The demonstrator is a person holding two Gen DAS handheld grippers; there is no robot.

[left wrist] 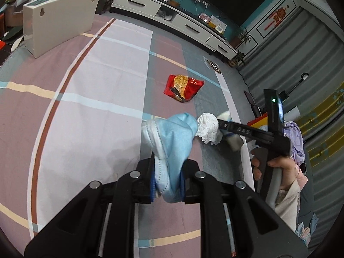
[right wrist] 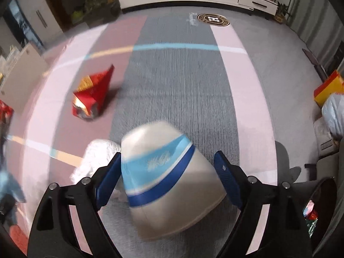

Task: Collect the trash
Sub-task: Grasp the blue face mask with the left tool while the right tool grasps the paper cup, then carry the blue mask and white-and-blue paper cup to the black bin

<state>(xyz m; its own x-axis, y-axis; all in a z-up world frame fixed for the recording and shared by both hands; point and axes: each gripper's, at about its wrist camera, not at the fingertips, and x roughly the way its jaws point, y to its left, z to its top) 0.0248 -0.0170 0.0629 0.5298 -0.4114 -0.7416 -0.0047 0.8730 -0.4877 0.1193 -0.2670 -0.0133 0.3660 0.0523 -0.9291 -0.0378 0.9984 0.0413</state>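
Note:
My left gripper [left wrist: 168, 172] is shut on a light blue face mask [left wrist: 172, 137], which sticks up between its blue pads above the patterned carpet [left wrist: 96, 75]. In the right wrist view my right gripper [right wrist: 167, 172] stands open over a white paper cup [right wrist: 167, 180] with blue bands. The cup lies on its side between the pads, and a gap shows at the right pad. A crumpled white tissue [right wrist: 96, 157] lies just left of the cup; the left wrist view shows the tissue [left wrist: 208, 128] too. A red and gold snack bag [left wrist: 183, 88] rests farther out on the carpet.
A person's hand [left wrist: 279, 169] grips the right tool's handle. A white board [left wrist: 60, 23] stands at the far left and a white TV cabinet [left wrist: 172, 15] runs along the back. A yellow and red box [right wrist: 329, 86] and a white plastic bag [right wrist: 333, 111] sit at the right.

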